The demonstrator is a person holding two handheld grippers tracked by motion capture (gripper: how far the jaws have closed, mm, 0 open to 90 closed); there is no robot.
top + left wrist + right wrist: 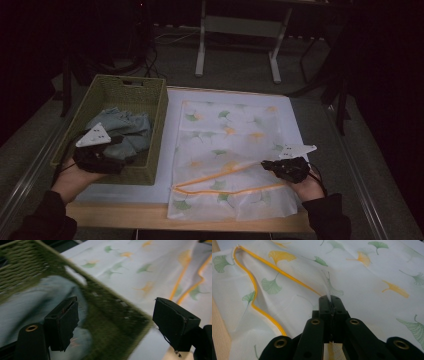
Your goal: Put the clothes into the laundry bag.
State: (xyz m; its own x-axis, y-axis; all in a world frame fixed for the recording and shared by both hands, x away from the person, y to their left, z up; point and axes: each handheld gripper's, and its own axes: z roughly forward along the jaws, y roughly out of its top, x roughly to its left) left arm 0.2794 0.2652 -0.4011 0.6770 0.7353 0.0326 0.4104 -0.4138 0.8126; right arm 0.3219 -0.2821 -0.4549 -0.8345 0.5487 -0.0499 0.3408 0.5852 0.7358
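A green woven basket (150, 100) at the table's left holds crumpled pale blue cloth (125, 127). The left gripper (102, 150) hovers over it, jaws wide apart, empty. The right gripper (272, 164) has its jaws closed, pinching the white mesh bag printed with ginkgo leaves (235, 125) beside its orange zipper (220, 175).

Both black tongs (270, 164) carry grey three-cornered plates, brass-ringed screw holes and trailing cables; the sleeves are dark.

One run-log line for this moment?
left claw: open, at basket rim over blue clothes | right claw: shut on mesh bag | bag mouth open
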